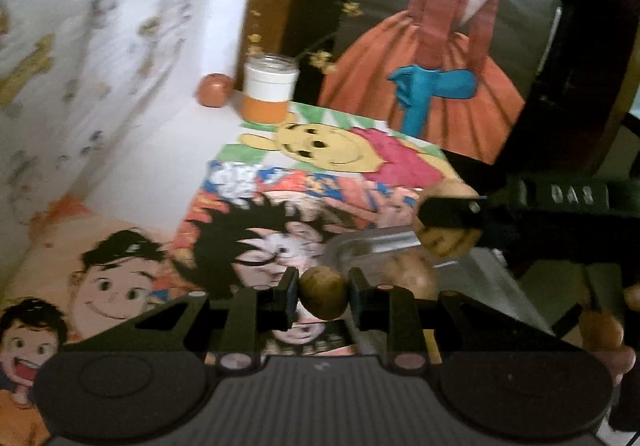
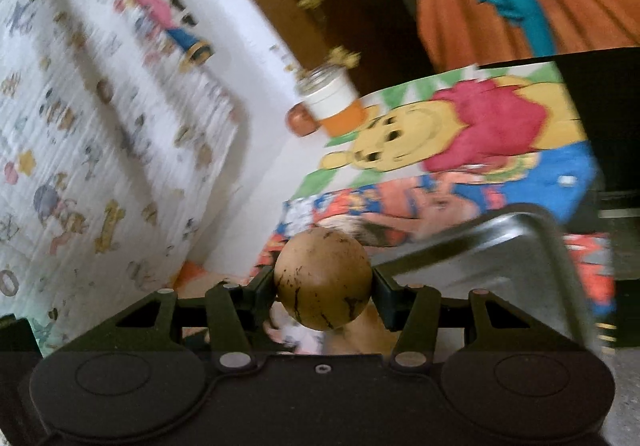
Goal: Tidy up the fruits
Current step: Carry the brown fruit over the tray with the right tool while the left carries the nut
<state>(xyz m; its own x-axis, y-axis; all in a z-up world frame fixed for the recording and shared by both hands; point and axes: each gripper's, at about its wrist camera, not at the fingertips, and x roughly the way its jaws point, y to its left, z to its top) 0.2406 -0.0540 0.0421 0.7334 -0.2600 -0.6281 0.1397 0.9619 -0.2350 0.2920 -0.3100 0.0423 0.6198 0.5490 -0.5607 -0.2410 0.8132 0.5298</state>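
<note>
Worktop [image 1: 168, 149] covered by cartoon prints, ahead of both jaws. Metal tray [image 2: 520, 246] just beyond right gripper [image 2: 323, 286], right of its jaws. Orange-banded jar [image 1: 270, 89] far ahead of left jaws, small red fruit [image 1: 214, 89] touching its left side. Right jaws clamp large brown fruit [image 2: 323, 282]. Left gripper [image 1: 323, 296] jaws narrow, pinching small brown fruit [image 1: 323, 292].

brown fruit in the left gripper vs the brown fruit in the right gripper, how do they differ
The small brown fruit in the left gripper looks darker and narrower; the larger tan fruit in the right gripper is paler, with dark streaks, and holds its jaws wider. Both are roundish and clamped between pads.
</note>
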